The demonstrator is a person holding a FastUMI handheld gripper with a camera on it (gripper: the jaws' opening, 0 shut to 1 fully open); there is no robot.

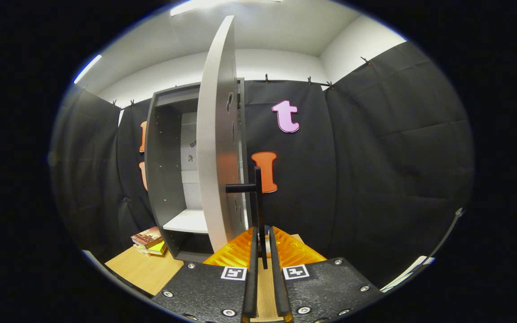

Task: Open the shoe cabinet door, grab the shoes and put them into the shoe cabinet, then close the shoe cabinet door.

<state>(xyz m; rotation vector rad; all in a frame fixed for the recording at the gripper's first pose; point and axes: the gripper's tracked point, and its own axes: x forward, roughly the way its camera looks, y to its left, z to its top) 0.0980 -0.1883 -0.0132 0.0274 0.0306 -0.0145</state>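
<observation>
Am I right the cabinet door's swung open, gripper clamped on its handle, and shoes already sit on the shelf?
Not quite. The shelf is bare in the gripper view. The rest holds: cabinet door open, gripper shut on the handle.

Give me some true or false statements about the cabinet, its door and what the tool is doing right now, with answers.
1. The tool is closed on the door handle. True.
2. The cabinet door is fully shut. False: it stands swung open, edge toward the camera.
3. Shoes sit on the shelf inside the cabinet. False: the visible shelf is bare.
4. A stack of books lies beside the cabinet. True.
</observation>
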